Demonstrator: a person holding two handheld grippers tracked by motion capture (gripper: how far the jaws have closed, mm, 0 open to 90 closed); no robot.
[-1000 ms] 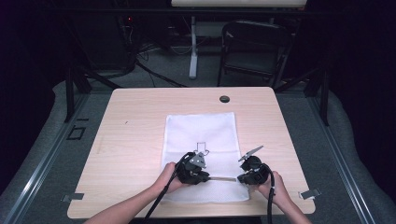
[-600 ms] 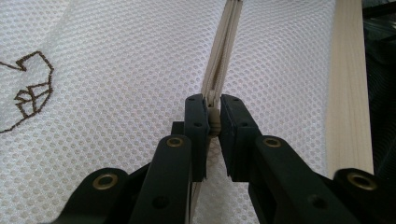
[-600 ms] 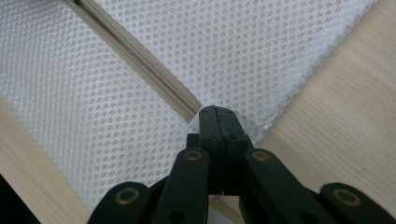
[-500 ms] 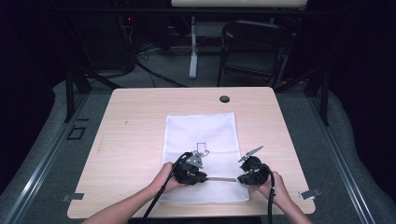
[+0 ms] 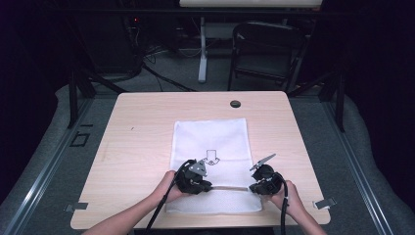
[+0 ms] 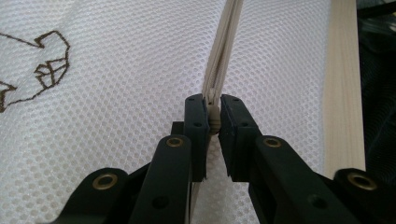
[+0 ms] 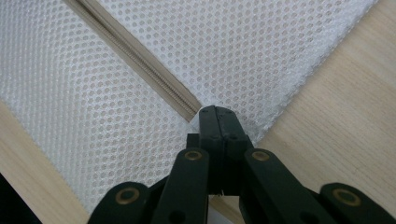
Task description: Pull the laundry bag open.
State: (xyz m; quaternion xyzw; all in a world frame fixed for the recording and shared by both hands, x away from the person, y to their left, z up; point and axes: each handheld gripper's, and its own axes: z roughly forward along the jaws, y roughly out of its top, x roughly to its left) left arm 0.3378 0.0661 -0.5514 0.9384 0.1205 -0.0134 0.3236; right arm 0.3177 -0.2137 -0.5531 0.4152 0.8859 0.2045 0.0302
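Zipper pull [image 6: 214, 122], pinched by the left gripper [image 6: 212, 122] low in frame, may slip free if tugged, while the right gripper [image 7: 215, 120] clamps the mesh bag [image 5: 210, 142]'s zipper end.

Both forearms come in from the near edge of the high view, angled slightly toward each other, each hand wrapped around the body of its gripper. The left gripper [image 5: 209, 186] points toward the right one, its jaws nearly closed with a narrow gap left between the pads. The right gripper [image 5: 252, 188] points back toward the left, low and level, its jaws pressed fully together.
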